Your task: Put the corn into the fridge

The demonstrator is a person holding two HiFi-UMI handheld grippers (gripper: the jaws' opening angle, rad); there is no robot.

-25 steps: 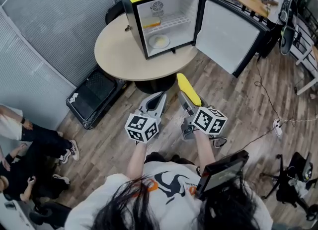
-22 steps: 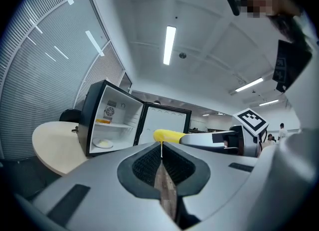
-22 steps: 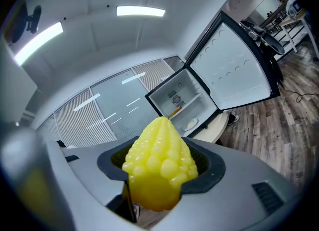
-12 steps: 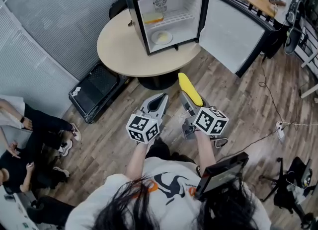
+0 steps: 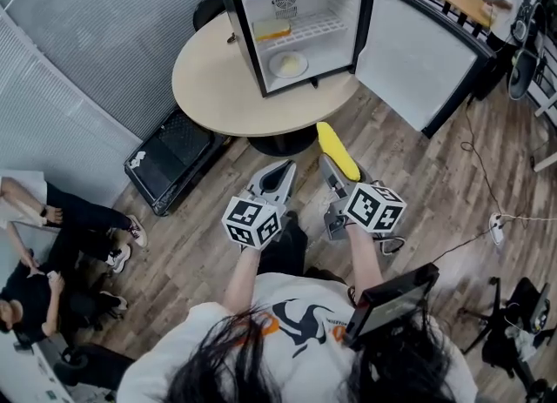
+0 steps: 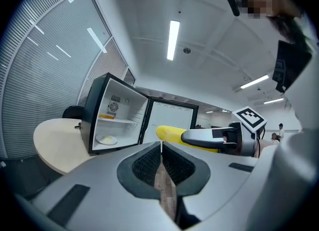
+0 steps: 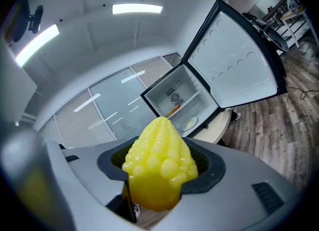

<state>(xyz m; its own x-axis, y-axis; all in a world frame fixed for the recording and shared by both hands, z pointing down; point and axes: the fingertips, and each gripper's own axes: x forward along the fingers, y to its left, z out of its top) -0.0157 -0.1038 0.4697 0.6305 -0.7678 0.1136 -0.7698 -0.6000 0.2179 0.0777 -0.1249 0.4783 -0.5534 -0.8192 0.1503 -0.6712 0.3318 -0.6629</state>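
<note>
Corn (image 5: 338, 151) held before the open fridge (image 5: 247, 40)
Right gripper (image 5: 333, 169) clamps the corn, nearly level; left gripper (image 5: 278, 177) beside it, jaws together, empty.

One corn (image 5: 338, 151). One fridge (image 5: 247, 44), upper centre of the frame, holding one plate (image 5: 288, 64). One round surface (image 5: 209, 88). One black case (image 5: 174, 162) on the floor. Two grippers: left hand-held gripper (image 5: 281, 170), right hand-held gripper (image 5: 334, 175).

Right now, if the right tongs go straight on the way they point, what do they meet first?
Probably the open fridge on the round table, with the held corn touching first. Nothing shows in between, though depth is unclear and the table's edge could come first.
</note>
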